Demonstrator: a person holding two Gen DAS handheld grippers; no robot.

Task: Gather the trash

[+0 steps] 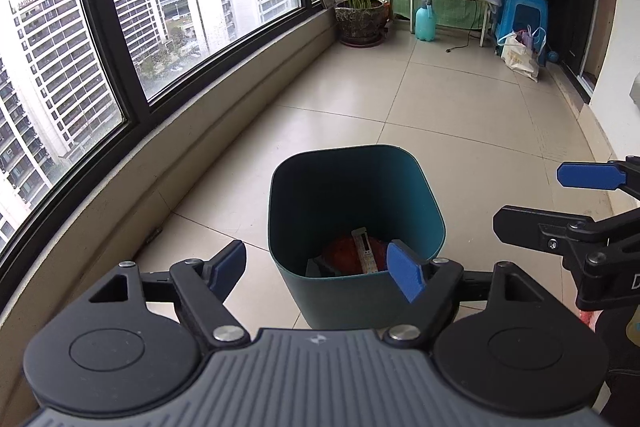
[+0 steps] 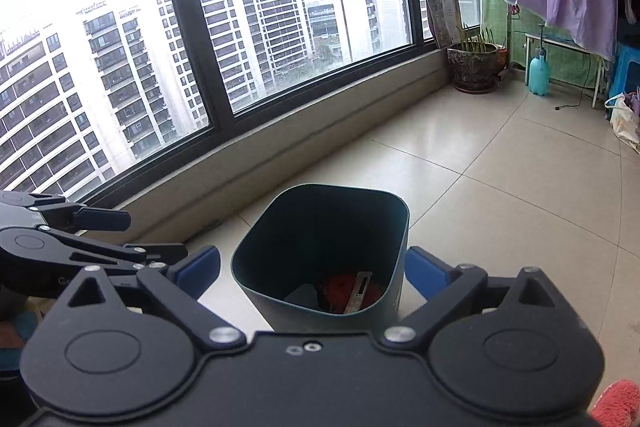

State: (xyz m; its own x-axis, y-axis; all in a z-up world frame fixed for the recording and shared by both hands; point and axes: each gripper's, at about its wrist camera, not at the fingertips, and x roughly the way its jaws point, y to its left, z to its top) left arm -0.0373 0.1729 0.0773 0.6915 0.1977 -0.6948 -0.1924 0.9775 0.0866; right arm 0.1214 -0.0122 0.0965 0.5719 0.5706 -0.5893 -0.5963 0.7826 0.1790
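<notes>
Both pairs of jaws are standing wide and holding nothing. The left gripper (image 1: pixel 320 269) is hanging over the near rim of the teal bin (image 1: pixel 356 291), its right pad just inside the opening, and the right gripper (image 2: pixel 314 273) is straddling the same bin (image 2: pixel 320 303) from above, one blue pad showing on either side of it without touching. Inside, the trash (image 1: pixel 352 255) is already lying at the bottom: something red, a pale printed strip leaning across it and a scrap of light paper (image 2: pixel 300 297) to the left. Outward from the bin, the tiled floor (image 1: pixel 440 115) is showing no loose litter near or far; only a plant pot (image 1: pixel 360 21), a spray bottle (image 1: pixel 426 21) and a white bag (image 1: pixel 520 55) are sitting at the far end. Judging by this, the collecting is looking finished or nearly so, with nothing obvious left to pick up within view.
</notes>
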